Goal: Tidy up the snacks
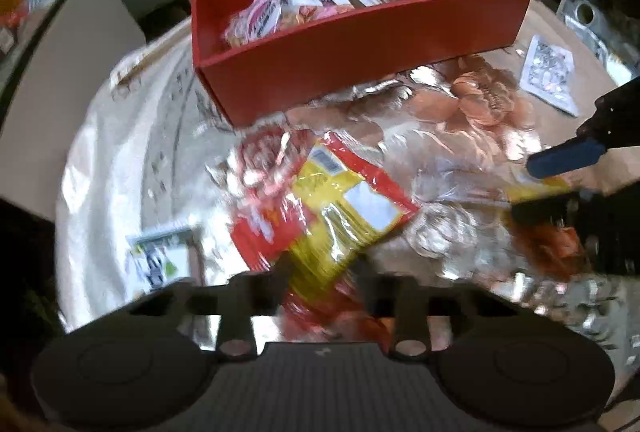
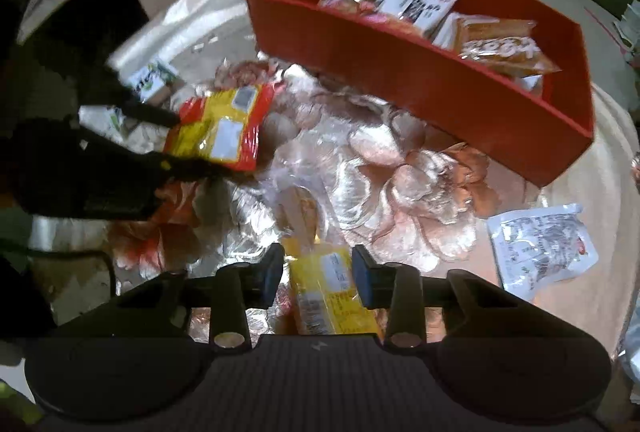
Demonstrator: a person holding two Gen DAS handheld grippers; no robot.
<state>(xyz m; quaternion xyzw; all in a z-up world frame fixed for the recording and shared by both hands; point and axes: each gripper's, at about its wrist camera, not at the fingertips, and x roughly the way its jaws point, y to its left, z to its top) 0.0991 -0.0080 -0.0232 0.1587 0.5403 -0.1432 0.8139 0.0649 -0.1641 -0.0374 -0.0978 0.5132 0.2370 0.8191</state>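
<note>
A red box [image 1: 360, 44] [image 2: 420, 88] stands at the far side of the table and holds several snack packets. My left gripper [image 1: 324, 264] [image 2: 192, 144] is shut on the near end of a red-and-yellow packet [image 1: 340, 208] [image 2: 224, 124], which juts out ahead of the fingers, short of the box. My right gripper [image 2: 318, 264] is shut on a yellow packet [image 2: 328, 292], with its blue pads [image 2: 362, 276] against the packet's sides. The left wrist view shows the right gripper [image 1: 532, 188] low at the right edge, with a strip of yellow between its fingers.
A white printed packet [image 2: 544, 248] [image 1: 548, 72] lies on the table to the right of the box. A small green-and-white packet [image 1: 160, 260] [image 2: 152, 80] lies to the left. A shiny flowered cloth [image 2: 392, 160] covers the round table. Silver packaging [image 1: 592, 16] sits far right.
</note>
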